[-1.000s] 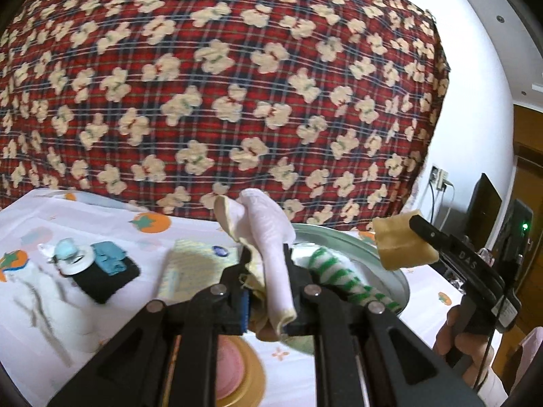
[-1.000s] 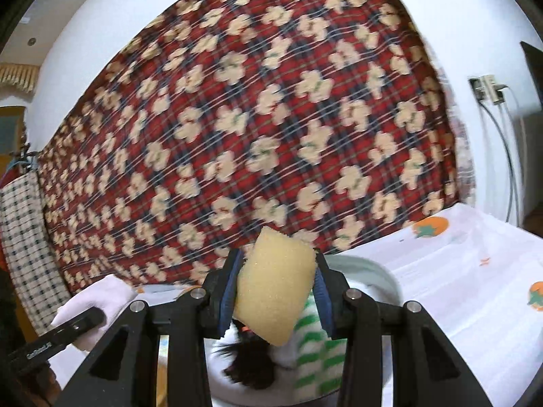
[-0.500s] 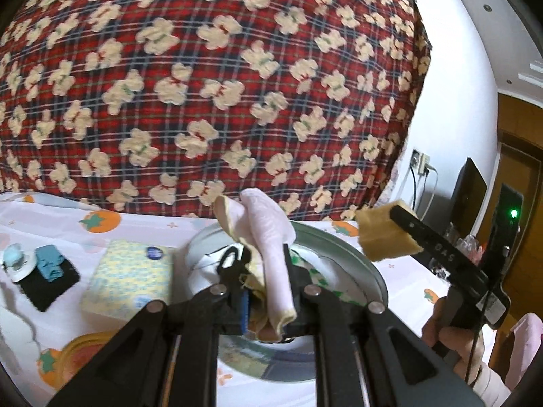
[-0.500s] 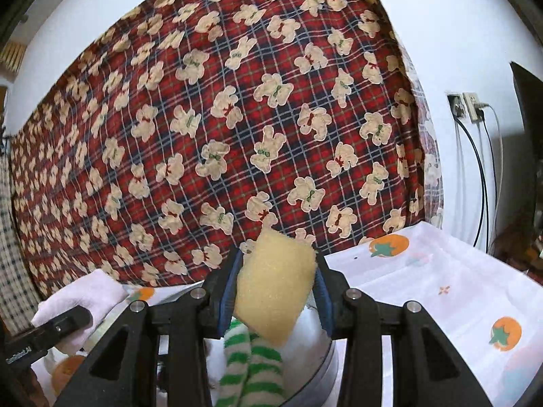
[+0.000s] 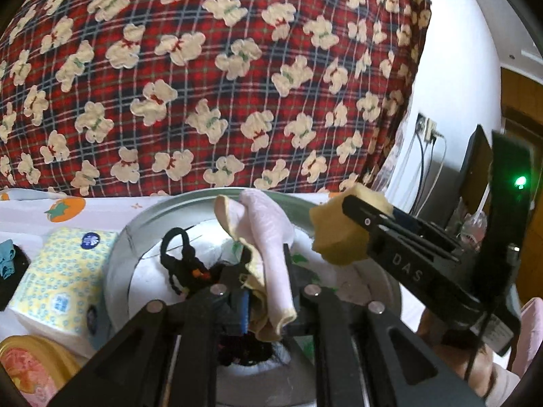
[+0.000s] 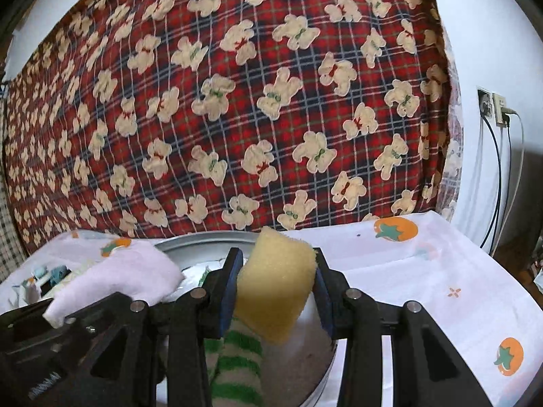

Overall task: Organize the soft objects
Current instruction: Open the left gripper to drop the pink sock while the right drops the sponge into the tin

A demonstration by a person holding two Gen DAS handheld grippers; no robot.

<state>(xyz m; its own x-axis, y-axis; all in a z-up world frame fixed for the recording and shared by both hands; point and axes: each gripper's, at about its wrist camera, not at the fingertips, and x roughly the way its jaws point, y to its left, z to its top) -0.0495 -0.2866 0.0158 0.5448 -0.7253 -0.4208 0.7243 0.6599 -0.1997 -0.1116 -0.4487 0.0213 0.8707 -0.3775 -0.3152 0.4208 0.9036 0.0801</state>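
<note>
My left gripper [image 5: 266, 264] is shut on a folded pink and cream cloth [image 5: 268, 237] and holds it over a round metal basin [image 5: 118, 254]. My right gripper [image 6: 278, 285] is shut on a yellow sponge [image 6: 275, 291] above the same basin [image 6: 305, 373]; it also shows in the left wrist view [image 5: 342, 234]. In the basin lie a green and white striped sock [image 6: 234, 363] and a black knitted item [image 5: 180, 264]. The pink cloth also shows at the left of the right wrist view [image 6: 118, 281].
A yellow tissue pack [image 5: 64, 271] lies left of the basin, with a black and teal item [image 5: 8, 264] farther left and a yellow-rimmed dish [image 5: 30, 369] in front. A red plaid bear blanket [image 6: 237, 101] rises behind the table. Cables and a socket [image 6: 492, 108] are on the right wall.
Both grippers have moved over the basin with their loads; the left one shifted right from the tissue pack side, and the sponge now hangs close beside the cloth.
</note>
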